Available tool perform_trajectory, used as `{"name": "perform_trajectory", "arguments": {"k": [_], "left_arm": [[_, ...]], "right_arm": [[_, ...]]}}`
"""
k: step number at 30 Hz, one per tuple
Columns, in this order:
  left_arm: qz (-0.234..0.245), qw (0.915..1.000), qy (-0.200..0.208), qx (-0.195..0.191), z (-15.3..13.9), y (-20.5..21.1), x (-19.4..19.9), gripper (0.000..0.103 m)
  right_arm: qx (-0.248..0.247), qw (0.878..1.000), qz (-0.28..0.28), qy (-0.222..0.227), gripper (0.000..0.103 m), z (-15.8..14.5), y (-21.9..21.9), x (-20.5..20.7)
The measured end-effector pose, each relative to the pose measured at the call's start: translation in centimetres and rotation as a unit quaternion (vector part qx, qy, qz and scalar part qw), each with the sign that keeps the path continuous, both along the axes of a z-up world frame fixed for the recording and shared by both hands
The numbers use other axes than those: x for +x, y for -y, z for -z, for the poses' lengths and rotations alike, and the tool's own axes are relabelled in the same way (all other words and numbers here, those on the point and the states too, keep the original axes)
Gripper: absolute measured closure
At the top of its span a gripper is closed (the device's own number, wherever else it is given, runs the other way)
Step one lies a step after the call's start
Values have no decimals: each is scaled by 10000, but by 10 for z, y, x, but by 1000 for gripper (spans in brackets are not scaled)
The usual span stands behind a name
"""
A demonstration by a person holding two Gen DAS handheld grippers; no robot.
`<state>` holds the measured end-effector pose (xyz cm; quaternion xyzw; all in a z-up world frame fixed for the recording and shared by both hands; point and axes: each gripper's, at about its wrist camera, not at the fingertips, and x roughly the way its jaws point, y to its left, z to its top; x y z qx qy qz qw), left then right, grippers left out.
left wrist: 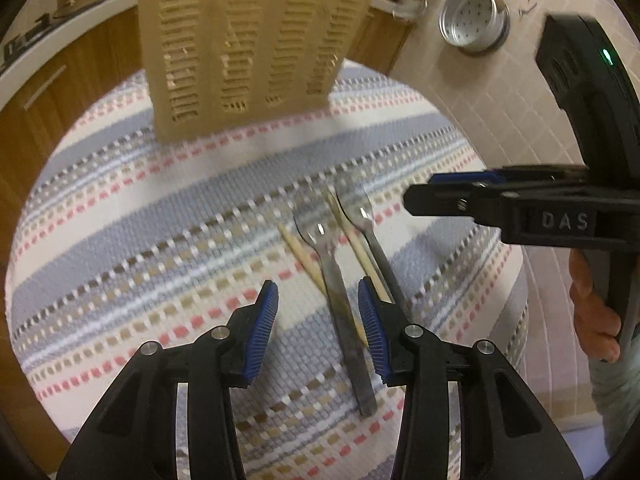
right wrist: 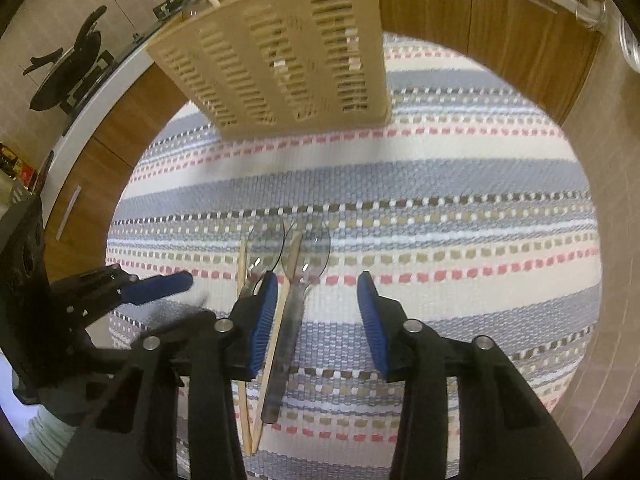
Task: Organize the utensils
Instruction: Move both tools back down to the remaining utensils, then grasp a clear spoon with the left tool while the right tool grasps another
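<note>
- Two clear plastic spoons and two wooden chopsticks lie bunched on the striped mat, at 6 o'clock from the slotted beige holder.
- Left gripper: jaws apart, nothing between the pads, straddling one spoon's handle.
- Right gripper: jaws apart, empty.
- Spoons look light, slick, brittle (likely to skate); take one mid-handle.

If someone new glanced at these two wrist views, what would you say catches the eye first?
The striped woven mat, in grey, cream and pink, fills both views. Near its middle lie two clear plastic spoons and two wooden chopsticks, side by side, with the left gripper and right gripper over them, jaws apart. At the mat's far edge stands a tan slotted plastic utensil holder.
</note>
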<state>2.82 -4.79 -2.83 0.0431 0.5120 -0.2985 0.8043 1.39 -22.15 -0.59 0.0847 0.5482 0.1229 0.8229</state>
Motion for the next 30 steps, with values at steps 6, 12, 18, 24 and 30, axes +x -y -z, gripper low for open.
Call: {"name": "perform_trajectory", "arguments": {"k": [6,12,18,24,30], "left_arm": [[84,9996,-56,258,14,13,-7,67],[-3,9986,48,524,22,20,-7,79],[-83,9975,226,660,20,21,-15,83],[-338,9974,180,618,15,-1,-20,98],[-926,9940,107,579,14,-32,-16,102]], "right_arm": [[61,9992,-16,-393,66,23,-9,10],[30,9990,-94,-435,76,34,-22,18],[-185,9989,-222,-369,90,37,-34,20],[-371,9985,-112,-392,92,37,-27,12],[-675,9969,59,-399,92,35,-16,4]]}}
